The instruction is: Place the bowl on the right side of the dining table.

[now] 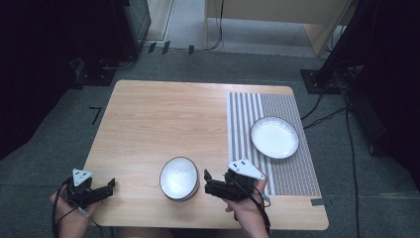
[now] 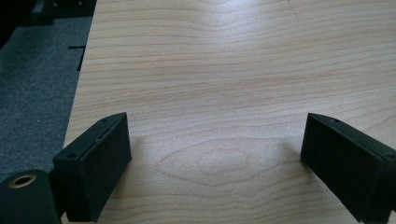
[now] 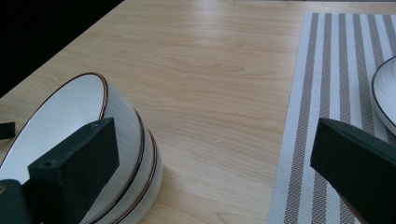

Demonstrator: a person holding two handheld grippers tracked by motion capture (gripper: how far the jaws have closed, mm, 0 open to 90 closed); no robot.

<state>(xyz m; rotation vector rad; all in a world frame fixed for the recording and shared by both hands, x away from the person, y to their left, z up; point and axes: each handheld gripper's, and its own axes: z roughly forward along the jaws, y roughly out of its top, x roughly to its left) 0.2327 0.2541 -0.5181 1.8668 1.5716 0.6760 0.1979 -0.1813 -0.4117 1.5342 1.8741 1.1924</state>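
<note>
The stack of white ceramic bowls with thin brown rims [image 1: 179, 178] sits near the front edge of the light wooden surface [image 1: 163, 119], just to the left of the right hand-held gripper [image 1: 207, 182] and well to the right of the left hand-held gripper [image 1: 110, 186]. The bowls are nested, three by the look of the rims in the right gripper view [image 3: 93, 154], mouths up; being round, they have no long axis across the surface, only the upright one through their centres.

The right hand-held gripper stands wide open and empty, its jaws pointing at the near wall of the stack, one jaw just over the top rim. The left hand-held gripper [image 2: 215, 163] is also wide open with nothing between its jaws, low over bare wood.

This looks like the approach before a first grasp. The next move probably calls for setting one jaw inside and one outside the top bowl's rim, closing, and lifting it off.

Farther right lie a grey-and-white striped woven placemat [image 1: 287, 168] and on it a white round plate with a dark rim [image 1: 274, 137].
</note>
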